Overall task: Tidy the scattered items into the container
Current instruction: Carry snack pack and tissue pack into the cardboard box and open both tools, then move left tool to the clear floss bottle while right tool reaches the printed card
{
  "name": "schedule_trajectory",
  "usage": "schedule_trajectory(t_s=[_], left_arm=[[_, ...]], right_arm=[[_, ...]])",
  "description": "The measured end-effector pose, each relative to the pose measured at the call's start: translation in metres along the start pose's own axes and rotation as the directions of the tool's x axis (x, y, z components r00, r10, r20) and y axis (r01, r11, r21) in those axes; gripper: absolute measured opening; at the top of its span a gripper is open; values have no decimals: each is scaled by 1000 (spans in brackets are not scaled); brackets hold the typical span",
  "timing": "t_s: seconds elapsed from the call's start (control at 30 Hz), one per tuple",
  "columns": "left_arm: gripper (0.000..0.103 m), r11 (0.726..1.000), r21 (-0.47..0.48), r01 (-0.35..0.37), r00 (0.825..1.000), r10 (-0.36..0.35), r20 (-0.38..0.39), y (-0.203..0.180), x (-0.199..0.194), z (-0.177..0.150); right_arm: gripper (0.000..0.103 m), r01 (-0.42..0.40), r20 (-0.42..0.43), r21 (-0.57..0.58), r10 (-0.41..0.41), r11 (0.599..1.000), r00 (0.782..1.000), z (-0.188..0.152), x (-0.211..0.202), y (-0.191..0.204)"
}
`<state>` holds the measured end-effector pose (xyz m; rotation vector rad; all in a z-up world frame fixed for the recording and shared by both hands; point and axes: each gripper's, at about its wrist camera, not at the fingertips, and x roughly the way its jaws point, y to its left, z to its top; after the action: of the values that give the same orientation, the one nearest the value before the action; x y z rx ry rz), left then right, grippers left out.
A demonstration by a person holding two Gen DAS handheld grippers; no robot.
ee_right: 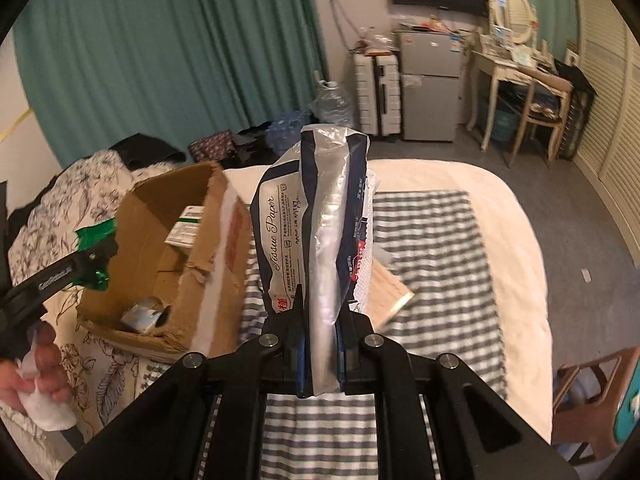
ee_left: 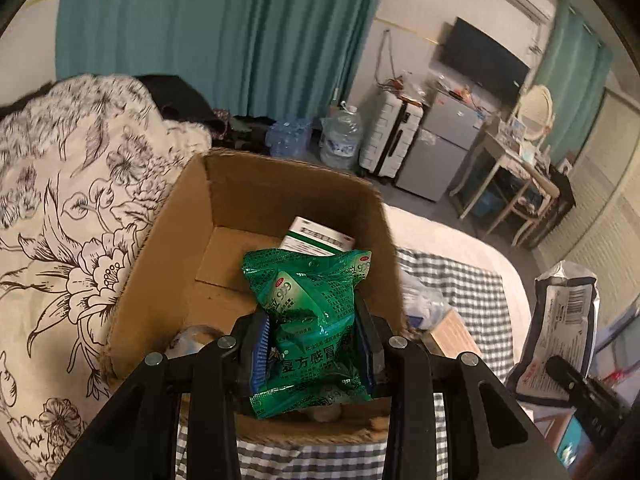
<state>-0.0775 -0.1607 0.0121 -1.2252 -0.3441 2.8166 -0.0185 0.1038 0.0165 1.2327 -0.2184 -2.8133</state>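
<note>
My left gripper (ee_left: 314, 344) is shut on a green medicine packet (ee_left: 312, 320) and holds it over the open cardboard box (ee_left: 160, 280) on the bed. A white and green medicine box (ee_left: 318, 238) leans inside at the far wall. My right gripper (ee_right: 320, 344) is shut on a navy and silver tissue paper pack (ee_right: 316, 216), held upright above the striped cloth, to the right of the cardboard box (ee_right: 216, 240). The left gripper (ee_right: 94, 256) with the green packet shows over the box in the right wrist view. A small silvery item (ee_right: 144, 314) lies in the box.
A flat tan box (ee_right: 390, 290) and a clear plastic bag (ee_left: 424, 304) lie on the grey striped cloth (ee_right: 432, 264) right of the box. A floral quilt (ee_left: 60, 208) is piled to the left. A wooden chair (ee_right: 596, 392) stands at the bed's right edge.
</note>
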Motion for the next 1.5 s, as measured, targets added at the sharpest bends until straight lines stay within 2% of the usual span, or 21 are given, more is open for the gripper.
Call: schedule_trajectory(t_s=[0.07, 0.2, 0.27, 0.33, 0.4, 0.57, 0.83, 0.9, 0.93, 0.97, 1.07, 1.17, 1.23, 1.4, 1.5], left_arm=[[36, 999, -10, -35, 999, 35, -4, 10, 5, 2], [38, 997, -53, -47, 999, 46, -22, 29, 13, 5], [47, 996, -54, -68, 997, 66, -39, 34, 15, 6], [76, 994, -62, -90, 996, 88, -34, 38, 13, 7], [85, 992, -80, -95, 996, 94, -13, 44, 6, 9], [89, 990, -93, -106, 994, 108, 13, 55, -5, 12], [89, 984, -137, -118, 993, 119, -4, 71, -3, 14], [89, 983, -140, -118, 993, 119, -2, 73, -3, 14], [89, 983, -140, -117, 993, 118, -3, 75, -2, 14], [89, 983, -141, -116, 993, 116, -4, 75, -1, 14], [89, 983, -140, -117, 993, 116, -16, 75, 4, 13], [89, 986, -121, -116, 993, 114, -24, 70, 7, 11], [93, 988, -106, -113, 994, 111, -23, 62, 8, 9], [101, 995, -53, -80, 997, 80, -11, 33, 13, 0], [102, 997, 6, -73, 997, 73, -18, 7, 21, -12]], right_arm=[[11, -15, -2, -24, 15, 1000, 1000, 4, 5, 16], [11, -42, 5, -62, 42, 997, 999, 9, 11, 47], [11, -54, 6, -75, 55, 996, 998, 10, 14, 60], [11, -74, 0, -82, 74, 994, 997, 11, 17, 71], [11, -88, -2, -83, 88, 993, 996, 13, 20, 80], [11, -135, -9, -75, 134, 988, 991, 18, 26, 101], [12, -189, -34, -96, 186, 977, 982, 27, 42, 133], [43, -198, -42, -98, 194, 975, 980, 28, 48, 139], [76, -196, -37, -92, 194, 976, 980, 29, 49, 139], [83, -191, -18, -82, 190, 978, 982, 29, 47, 138], [83, -189, 30, -70, 191, 980, 981, 33, 36, 126], [83, -147, 49, -53, 150, 988, 987, 37, 25, 102], [83, -114, 47, -54, 116, 992, 992, 38, 20, 81], [83, -3, 43, -63, 6, 998, 999, 25, 9, 22], [84, 34, 41, -38, -32, 999, 999, 13, 10, -12]])
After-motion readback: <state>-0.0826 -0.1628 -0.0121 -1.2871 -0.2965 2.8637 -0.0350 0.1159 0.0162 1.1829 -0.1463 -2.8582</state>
